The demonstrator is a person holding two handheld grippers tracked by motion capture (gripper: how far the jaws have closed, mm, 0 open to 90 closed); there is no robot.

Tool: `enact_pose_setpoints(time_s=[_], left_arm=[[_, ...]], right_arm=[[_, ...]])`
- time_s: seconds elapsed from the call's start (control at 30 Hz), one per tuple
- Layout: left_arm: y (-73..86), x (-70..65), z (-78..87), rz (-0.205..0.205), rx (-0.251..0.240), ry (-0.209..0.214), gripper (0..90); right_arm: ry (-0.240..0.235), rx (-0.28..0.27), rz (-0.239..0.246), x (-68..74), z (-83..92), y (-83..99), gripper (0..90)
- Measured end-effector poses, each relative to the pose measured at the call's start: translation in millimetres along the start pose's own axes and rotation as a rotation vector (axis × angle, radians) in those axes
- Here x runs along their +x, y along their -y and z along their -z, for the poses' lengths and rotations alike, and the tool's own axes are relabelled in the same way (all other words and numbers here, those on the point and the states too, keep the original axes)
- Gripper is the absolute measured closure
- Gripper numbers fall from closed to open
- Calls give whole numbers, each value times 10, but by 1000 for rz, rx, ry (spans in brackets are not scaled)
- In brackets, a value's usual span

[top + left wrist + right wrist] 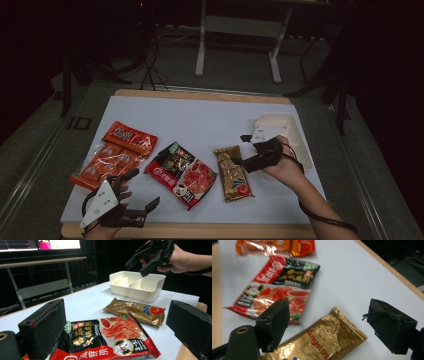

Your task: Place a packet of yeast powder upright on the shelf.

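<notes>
Here we look down on a table (210, 112) covered in white, with the gold packet (232, 172) lying flat near its middle as our landmark. Just right of that packet, a hand holds the right gripper (244, 150), its black fingers (274, 323) spread wide above the packet's upper end, one to each side, pressing on nothing. Just left of the gold packet lies a red and black soup-base packet (181, 173), flat and slightly angled, close beside it. Farther left of the gold packet rests an orange packet (115, 152) with a clear window. Behind and to the right of the gold packet stands a white divided tray (305, 150), partly hidden by the hand. Well left of the gold packet, at the table's near edge, we see the left gripper (143, 187), its fingers (45, 326) open and holding nothing.
</notes>
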State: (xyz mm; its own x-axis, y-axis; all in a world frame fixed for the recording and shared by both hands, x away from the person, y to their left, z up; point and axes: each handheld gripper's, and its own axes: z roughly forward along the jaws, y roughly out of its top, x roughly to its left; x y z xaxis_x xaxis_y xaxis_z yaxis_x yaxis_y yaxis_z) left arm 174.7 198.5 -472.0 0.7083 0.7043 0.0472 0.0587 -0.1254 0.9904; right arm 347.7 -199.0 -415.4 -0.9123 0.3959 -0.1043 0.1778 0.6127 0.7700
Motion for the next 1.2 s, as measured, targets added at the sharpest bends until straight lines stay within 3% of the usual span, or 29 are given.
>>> enact_pose_setpoints(time_s=[0.23, 0.33, 0.4, 0.5, 0.67, 0.8, 1.2], left_arm=[[3, -4, -3, -1, 2, 3, 33], [4, -2, -4, 0, 4, 3, 33], [5, 0, -4, 0, 4, 6, 33], [8, 7, -5, 6, 3, 10, 33], [13, 0, -6, 6, 7, 15, 32], [15, -3, 6, 6, 10, 12, 33], [29, -8, 29, 13, 14, 6, 32]], right_arm=[[-7, 71, 0, -124, -172, 12, 214], [-22, 137, 7, -204, -296, 16, 230], [-22, 137, 7, -204, -296, 16, 230], [-46, 207, 6, -279, -433, 21, 228], [-45, 297, 36, -316, -598, 30, 229], [-42, 335, 61, -331, -692, 21, 238], [-64, 474, 62, -478, -963, 8, 276]])
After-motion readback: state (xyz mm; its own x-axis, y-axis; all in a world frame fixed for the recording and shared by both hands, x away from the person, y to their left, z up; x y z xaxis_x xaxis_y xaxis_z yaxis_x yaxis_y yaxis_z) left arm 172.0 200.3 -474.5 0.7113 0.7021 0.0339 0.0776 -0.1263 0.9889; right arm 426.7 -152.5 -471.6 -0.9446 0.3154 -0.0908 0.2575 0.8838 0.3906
